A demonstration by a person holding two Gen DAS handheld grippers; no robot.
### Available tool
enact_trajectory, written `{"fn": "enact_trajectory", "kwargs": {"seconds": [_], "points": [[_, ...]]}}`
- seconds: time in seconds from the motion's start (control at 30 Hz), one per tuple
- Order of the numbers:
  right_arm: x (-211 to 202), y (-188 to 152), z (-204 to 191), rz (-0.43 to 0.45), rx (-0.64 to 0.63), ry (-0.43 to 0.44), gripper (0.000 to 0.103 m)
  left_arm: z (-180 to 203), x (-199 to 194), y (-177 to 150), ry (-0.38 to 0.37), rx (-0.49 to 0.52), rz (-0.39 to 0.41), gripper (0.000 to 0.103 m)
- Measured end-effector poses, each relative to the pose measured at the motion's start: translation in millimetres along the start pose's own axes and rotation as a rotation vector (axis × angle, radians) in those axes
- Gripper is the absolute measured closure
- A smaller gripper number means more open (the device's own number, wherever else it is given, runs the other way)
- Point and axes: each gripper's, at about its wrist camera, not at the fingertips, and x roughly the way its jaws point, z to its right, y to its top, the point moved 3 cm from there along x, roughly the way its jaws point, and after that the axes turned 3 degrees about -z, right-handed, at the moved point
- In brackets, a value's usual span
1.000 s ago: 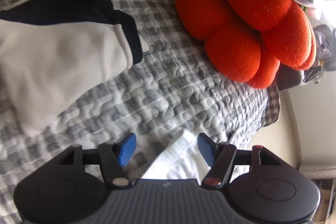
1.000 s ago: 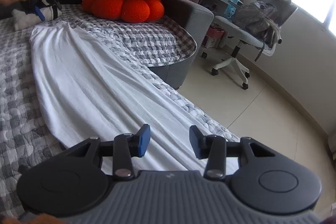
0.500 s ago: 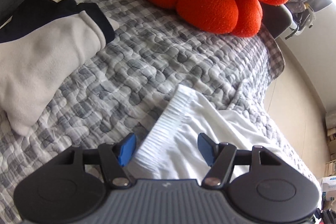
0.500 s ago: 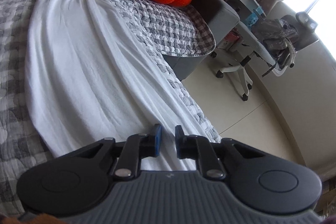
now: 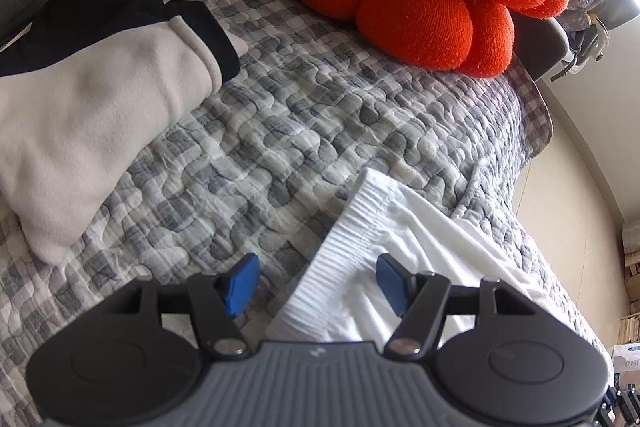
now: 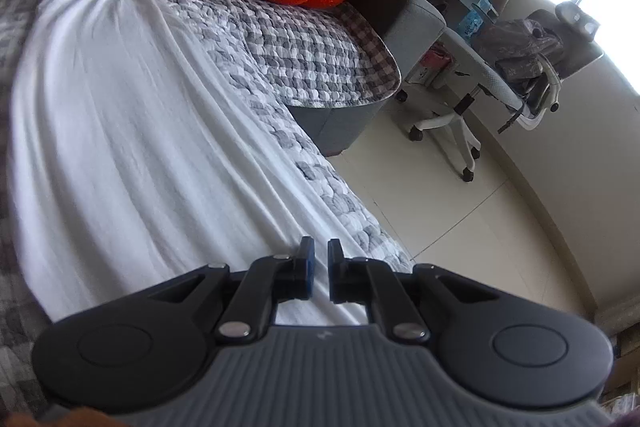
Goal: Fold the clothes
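With the long white ribbed-waistband cotton garment (image 6: 132, 131) spread along the grey checked quilted cover (image 5: 304, 107), right gripper (image 6: 319, 267) nearly closed at its near end, grip unconfirmable, left gripper (image 5: 316, 281) gaping astride the waistband (image 5: 340, 247): risks slipping free, bunching.

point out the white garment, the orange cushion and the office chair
white garment (image 6: 120, 131), right wrist view, middle of the spread cloth
orange cushion (image 5: 412, 15), left wrist view, a front lobe
office chair (image 6: 472, 67), right wrist view, the seat edge
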Motion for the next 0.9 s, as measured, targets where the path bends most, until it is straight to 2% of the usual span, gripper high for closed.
{"fn": "enact_trajectory", "kwargs": {"seconds": [0.07, 0.13, 0.23, 0.4, 0.47, 0.53, 0.63, 0.7, 0.73, 0.77, 0.87, 0.9], "points": [[-5.1, 5.2, 4.3, 0.027, 0.047, 0.048, 0.07, 1.1, -3.5, 0.8, -0.008, 0.002, 0.009, 0.037], [-5.5, 8.6, 5.5, 0.03, 0.06, 0.074, 0.064, 12.4, -8.9, -0.8, -0.025, 0.062, 0.035, 0.039], [1.6, 9.7, 6.3, -0.009, 0.033, 0.094, 0.064, 36.1, -16.9, -5.4, -0.053, 0.185, 0.072, 0.039], [0.2, 7.5, 21.5, -0.01, 0.075, 0.166, 0.065, 108.7, -27.4, -31.1, -0.119, 0.532, 0.127, 0.038], [2.3, 5.0, 28.0, -0.027, 0.087, 0.199, 0.069, 141.0, -27.0, -46.1, -0.149, 0.676, 0.126, 0.037], [7.2, 3.6, 31.2, -0.05, 0.08, 0.217, 0.074, 171.3, -20.5, -61.6, -0.202, 0.786, 0.103, 0.037], [12.4, 4.7, 31.7, -0.061, 0.061, 0.243, 0.074, 208.3, -2.5, -79.9, -0.306, 0.888, 0.021, 0.037], [14.0, 5.2, 29.1, -0.056, 0.039, 0.248, 0.088, 223.3, 7.5, -88.1, -0.337, 0.924, 0.011, 0.038], [13.4, 4.6, 27.0, -0.051, 0.026, 0.245, 0.096, 228.8, 11.1, -91.7, -0.345, 0.942, 0.017, 0.042], [12.4, 3.7, 24.7, -0.044, 0.011, 0.24, 0.1, 231.4, 13.0, -94.9, -0.355, 0.97, 0.031, 0.058], [3.8, -1.0, 16.6, -0.004, -0.036, 0.202, 0.102, 226.4, 18.0, -99.6, -0.384, 1.009, 0.09, 0.087], [-0.2, -3.3, 15.4, 0.015, -0.044, 0.192, 0.102, 224.3, 19.4, -100.0, -0.402, 1.018, 0.1, 0.09]]}}
